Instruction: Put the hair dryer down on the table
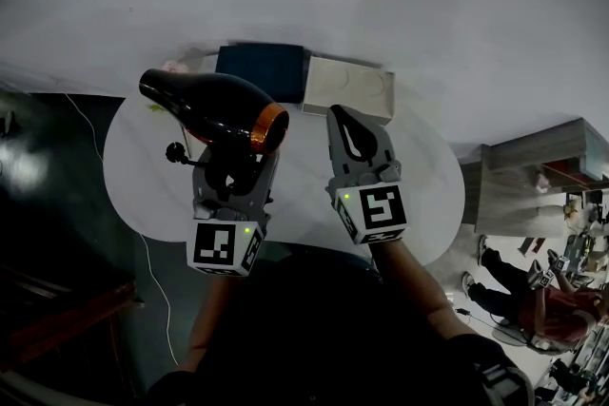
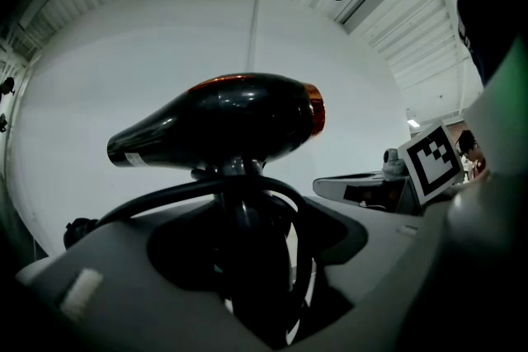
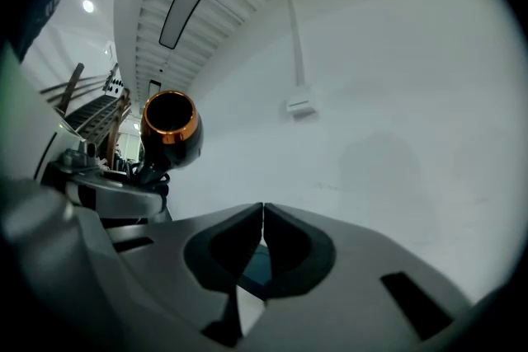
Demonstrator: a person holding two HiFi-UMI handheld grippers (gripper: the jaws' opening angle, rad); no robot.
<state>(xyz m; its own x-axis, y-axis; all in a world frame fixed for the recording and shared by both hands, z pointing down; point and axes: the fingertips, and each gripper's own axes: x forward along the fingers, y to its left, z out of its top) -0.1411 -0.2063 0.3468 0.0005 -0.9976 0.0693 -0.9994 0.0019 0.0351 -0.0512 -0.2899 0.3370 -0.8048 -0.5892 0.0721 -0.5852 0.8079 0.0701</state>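
A black hair dryer (image 1: 214, 109) with an orange ring at its rear hangs above the round white table (image 1: 428, 195), nozzle pointing left. My left gripper (image 1: 233, 168) is shut on its handle from below, with the black cord looped around the handle (image 2: 243, 210). In the left gripper view the dryer body (image 2: 223, 118) stands just over the jaws. My right gripper (image 1: 350, 124) hovers beside it on the right, shut and empty, its jaws meeting tip to tip (image 3: 262, 214). From the right gripper view the dryer's orange end (image 3: 171, 128) shows at the left.
A dark blue box (image 1: 259, 71) and a white box (image 1: 349, 87) lie side by side at the table's far edge. The cord's plug (image 1: 174, 151) dangles left of my left gripper. A person (image 1: 533, 290) sits on the floor at the lower right, near shelving.
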